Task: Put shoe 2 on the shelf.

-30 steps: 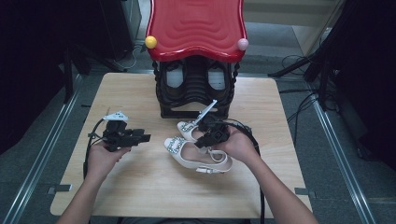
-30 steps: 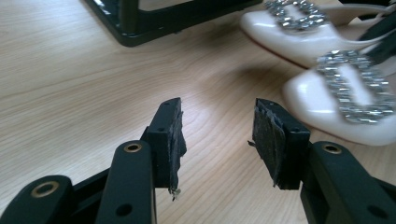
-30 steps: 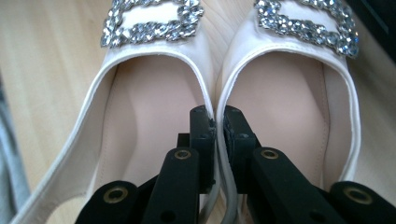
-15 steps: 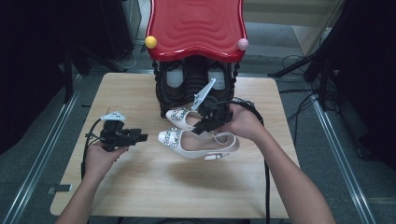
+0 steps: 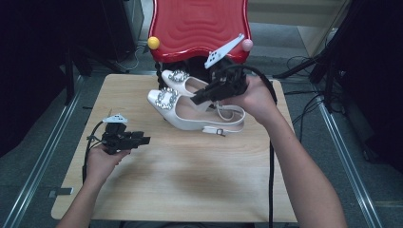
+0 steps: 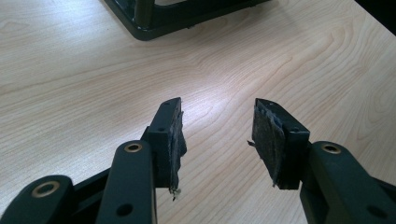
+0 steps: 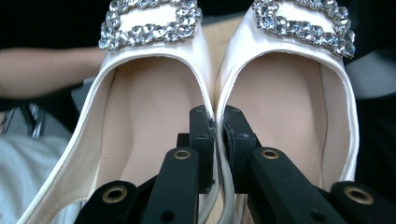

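The right gripper (image 7: pixel 215 126) is pinching the touching inner side walls of a pair of white slingback shoes (image 5: pixel 190 102), lifting them above the far half of the wooden table (image 5: pixel 190 180), seemingly clear of it. Each satin-like shoe is carrying a square rhinestone buckle (image 7: pixel 149 23) and a thin heel strap. The left gripper (image 6: pixel 217 140) is hovering near the left edge, jaws parted, holding nothing, worn felt pads (image 6: pixel 268 140) showing.

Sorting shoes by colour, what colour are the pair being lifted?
The shoes are cream-white with silvery rhinestone buckles; best in the right gripper view.
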`<state>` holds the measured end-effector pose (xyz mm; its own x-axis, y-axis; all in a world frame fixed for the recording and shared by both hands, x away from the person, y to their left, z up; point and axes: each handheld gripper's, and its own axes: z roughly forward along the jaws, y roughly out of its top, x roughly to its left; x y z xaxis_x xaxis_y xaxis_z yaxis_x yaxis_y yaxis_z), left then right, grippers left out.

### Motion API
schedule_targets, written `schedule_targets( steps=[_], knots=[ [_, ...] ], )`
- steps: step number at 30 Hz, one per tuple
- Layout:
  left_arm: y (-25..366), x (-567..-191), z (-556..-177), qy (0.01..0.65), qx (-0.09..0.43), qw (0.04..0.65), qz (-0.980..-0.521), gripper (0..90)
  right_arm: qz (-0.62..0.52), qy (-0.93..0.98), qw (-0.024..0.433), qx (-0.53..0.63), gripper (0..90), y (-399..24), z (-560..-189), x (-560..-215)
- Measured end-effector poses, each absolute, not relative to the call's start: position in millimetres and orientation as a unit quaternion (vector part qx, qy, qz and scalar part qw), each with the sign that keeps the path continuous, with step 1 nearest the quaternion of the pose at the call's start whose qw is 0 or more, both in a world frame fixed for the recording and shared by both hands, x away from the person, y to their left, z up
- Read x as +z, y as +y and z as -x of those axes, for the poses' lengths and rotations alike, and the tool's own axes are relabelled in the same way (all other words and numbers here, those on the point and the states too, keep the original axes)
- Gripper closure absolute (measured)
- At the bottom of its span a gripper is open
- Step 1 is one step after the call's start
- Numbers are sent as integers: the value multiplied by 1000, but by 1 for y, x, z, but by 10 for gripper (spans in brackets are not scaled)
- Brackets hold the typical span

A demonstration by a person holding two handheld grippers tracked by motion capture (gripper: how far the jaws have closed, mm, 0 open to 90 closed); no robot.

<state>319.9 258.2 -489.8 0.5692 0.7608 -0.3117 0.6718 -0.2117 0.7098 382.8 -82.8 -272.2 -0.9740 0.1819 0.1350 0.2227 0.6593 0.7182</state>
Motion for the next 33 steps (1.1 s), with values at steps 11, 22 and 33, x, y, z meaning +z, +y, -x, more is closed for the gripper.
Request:
schedule_targets(
  steps=[11,22,33],
  knots=[
    [257,-490,-320,462,54,426,-776,535,191,-848,27,-494,851,-90,-401,-215],
    [256,-492,-321,461,53,425,-778,535,324,-764,5,-558,853,-87,-434,-183],
    [255,-492,-321,458,50,424,-779,536,428,-680,1,-596,852,-89,-460,-171]
  ],
)
